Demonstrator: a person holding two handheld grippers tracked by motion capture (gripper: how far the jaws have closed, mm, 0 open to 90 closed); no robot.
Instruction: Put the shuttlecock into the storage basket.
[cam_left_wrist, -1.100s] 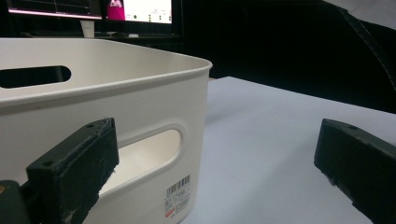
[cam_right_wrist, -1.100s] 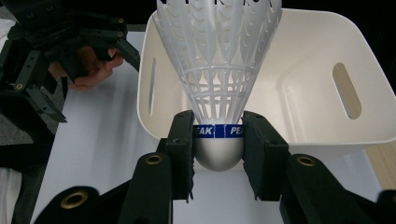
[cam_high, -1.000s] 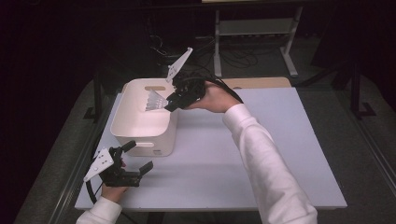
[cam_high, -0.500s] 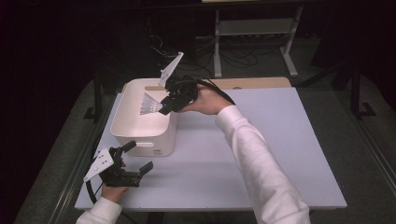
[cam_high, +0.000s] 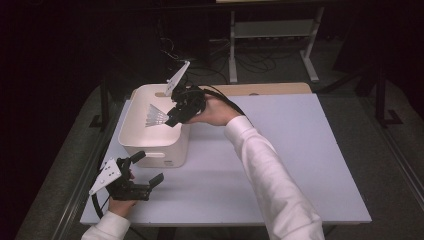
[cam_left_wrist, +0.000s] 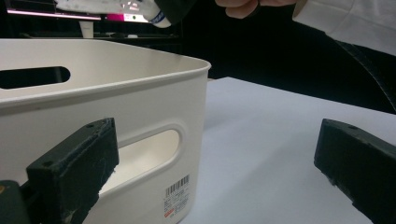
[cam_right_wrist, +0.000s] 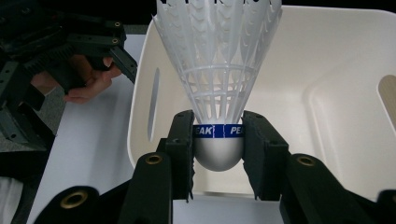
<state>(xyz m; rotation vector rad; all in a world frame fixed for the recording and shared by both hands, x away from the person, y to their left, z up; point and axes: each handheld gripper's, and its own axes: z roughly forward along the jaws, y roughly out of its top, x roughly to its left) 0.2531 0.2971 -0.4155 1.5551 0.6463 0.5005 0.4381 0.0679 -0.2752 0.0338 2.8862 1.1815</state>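
A white plastic shuttlecock (cam_right_wrist: 218, 84) with a blue band is clamped by its cork between the jaws of my right gripper (cam_right_wrist: 218, 154). In the high view the right gripper (cam_high: 172, 117) holds the shuttlecock (cam_high: 156, 117) over the inside of a white plastic bin (cam_high: 131, 140), skirt pointing left. The bin's hollow (cam_right_wrist: 345, 107) lies right behind the shuttlecock. My left gripper (cam_high: 147, 167) rests near the table's front left corner, just in front of the bin, jaws wide apart with nothing between them. Its view looks at the bin's handle wall (cam_left_wrist: 154, 121).
The bin stands on a pale table (cam_high: 310, 160) with a broad bare area to the right. A wooden board (cam_high: 270, 89) lies along the far edge. Beyond it stand a metal rack (cam_high: 272, 30) and cables on the dark floor.
The right gripper has carried the shuttlecock leftward and down, from the bin's right rim to over its inside. The left gripper has stayed put.
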